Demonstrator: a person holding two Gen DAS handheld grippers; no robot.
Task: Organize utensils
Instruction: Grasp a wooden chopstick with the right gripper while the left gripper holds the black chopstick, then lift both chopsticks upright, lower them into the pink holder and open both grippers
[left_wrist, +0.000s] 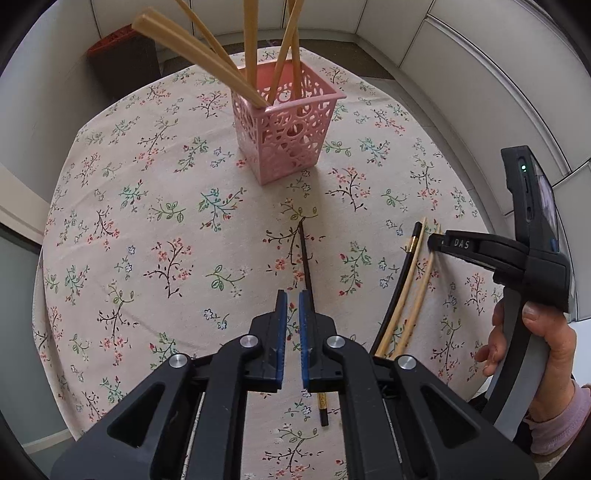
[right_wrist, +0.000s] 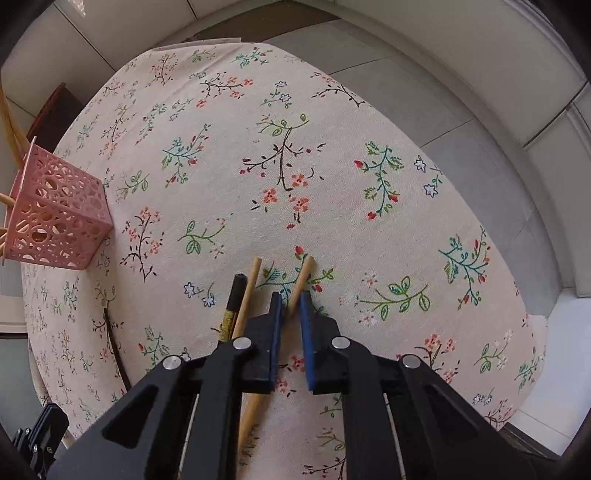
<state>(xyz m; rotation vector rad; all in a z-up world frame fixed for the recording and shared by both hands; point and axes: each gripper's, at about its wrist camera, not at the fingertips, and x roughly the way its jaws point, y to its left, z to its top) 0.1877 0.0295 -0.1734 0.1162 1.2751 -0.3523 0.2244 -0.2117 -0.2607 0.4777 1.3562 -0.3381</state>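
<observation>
A pink perforated basket (left_wrist: 286, 122) stands on the floral tablecloth and holds several wooden chopsticks (left_wrist: 192, 42); it also shows at the left in the right wrist view (right_wrist: 55, 218). My left gripper (left_wrist: 291, 299) is open and empty, just left of a dark chopstick (left_wrist: 306, 258) lying on the cloth. My right gripper (right_wrist: 291, 301) is low over the cloth, its jaws narrowly apart around a wooden chopstick (right_wrist: 304, 271). Beside it lie another wooden chopstick (right_wrist: 247, 295) and a black chopstick (right_wrist: 234, 295). The right gripper shows in the left wrist view (left_wrist: 437, 242).
The round table (right_wrist: 332, 110) drops off close on the right and far sides to a grey floor. A dark red-topped box (left_wrist: 125, 62) stands behind the table on the left. White wall panels curve around behind.
</observation>
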